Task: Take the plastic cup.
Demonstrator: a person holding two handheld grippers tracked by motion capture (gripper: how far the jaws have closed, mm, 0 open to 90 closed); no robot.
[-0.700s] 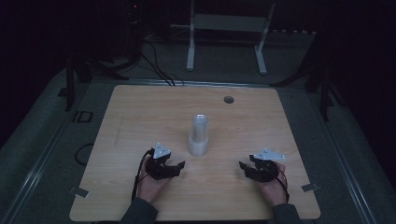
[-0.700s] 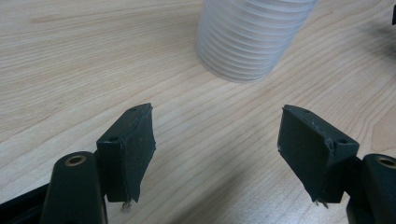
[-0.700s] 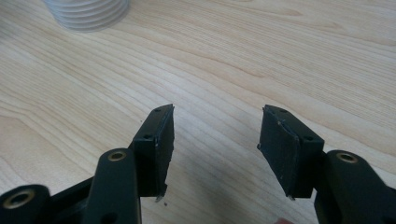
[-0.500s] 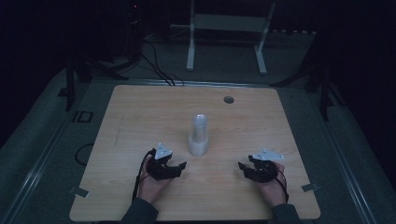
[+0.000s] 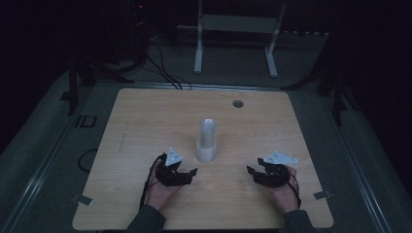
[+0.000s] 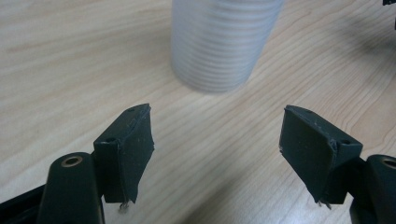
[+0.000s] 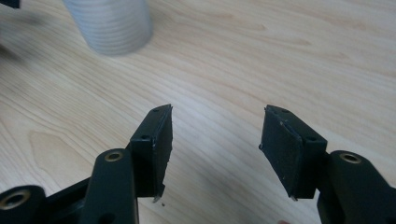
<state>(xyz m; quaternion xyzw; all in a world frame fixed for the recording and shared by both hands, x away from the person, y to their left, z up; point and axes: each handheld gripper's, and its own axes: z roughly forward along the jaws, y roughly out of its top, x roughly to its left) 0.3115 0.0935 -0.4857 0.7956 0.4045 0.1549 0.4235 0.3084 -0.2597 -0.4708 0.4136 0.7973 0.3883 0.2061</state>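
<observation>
Stack of cups (image 5: 207, 141) stands upright near the middle of the wooden table (image 5: 145, 121). The left gripper (image 5: 187, 174) sits low just beside its base, angled toward it, jaws apart and empty — the stack (image 6: 224, 42) looms ahead. The right gripper (image 5: 253, 172) lies farther off on the stack's other side, jaws parted on nothing, hand flat behind it.

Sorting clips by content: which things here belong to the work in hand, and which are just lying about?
In the work:
white cup stack
left gripper, open
right gripper, open

Lying about:
table's cable hole
white frame stand
floor cables
</observation>
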